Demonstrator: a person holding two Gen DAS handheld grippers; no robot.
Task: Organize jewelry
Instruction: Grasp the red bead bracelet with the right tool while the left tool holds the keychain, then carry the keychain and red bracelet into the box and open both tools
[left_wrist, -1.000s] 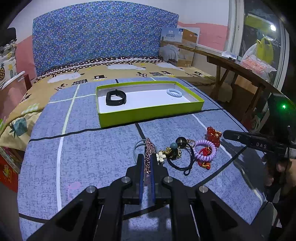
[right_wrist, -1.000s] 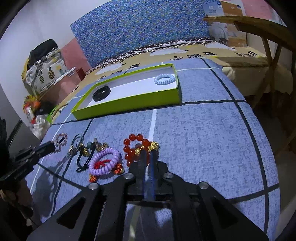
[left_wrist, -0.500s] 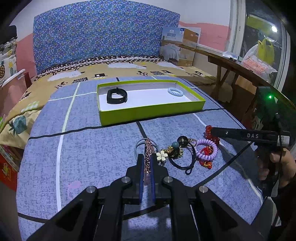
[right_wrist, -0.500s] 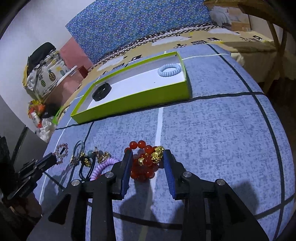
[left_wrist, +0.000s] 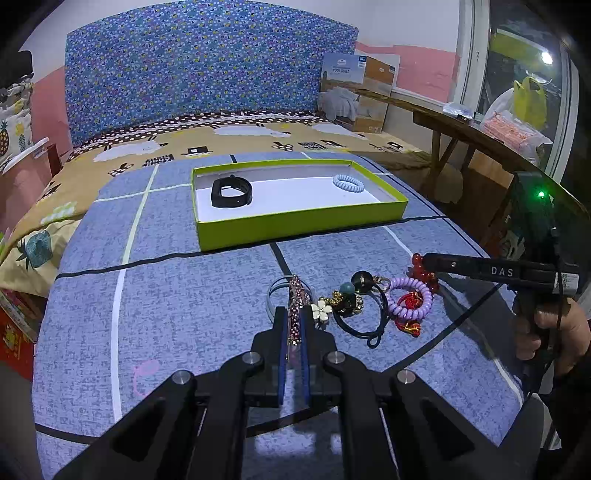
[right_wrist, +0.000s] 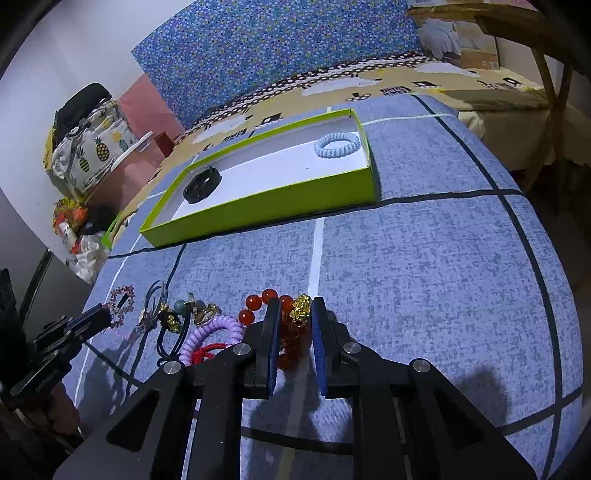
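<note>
While the left gripper (left_wrist: 294, 325) stays clamped on the rhinestone bracelet (left_wrist: 295, 299), that piece stands on edge, long axis running 6-to-12 straight away from the left wrist camera. The right gripper (right_wrist: 293, 317) has just been closing from wide open a half second ago; its jaws now straddle the red bead bracelet (right_wrist: 284, 325), narrow gap, and I can't tell if the pads press yet. The beads lie flat on the blue cover (right_wrist: 424, 277), gold charm (right_wrist: 301, 308) at 12 between the fingertips. Purple coil tie (right_wrist: 210, 334) sits at 9 of the beads, touching. The green box (left_wrist: 295, 218) is at 12, well apart, holding a black band (left_wrist: 232, 191) left and a pale blue coil (left_wrist: 348, 182) right. Left gripper unmoved versus earlier.
</note>
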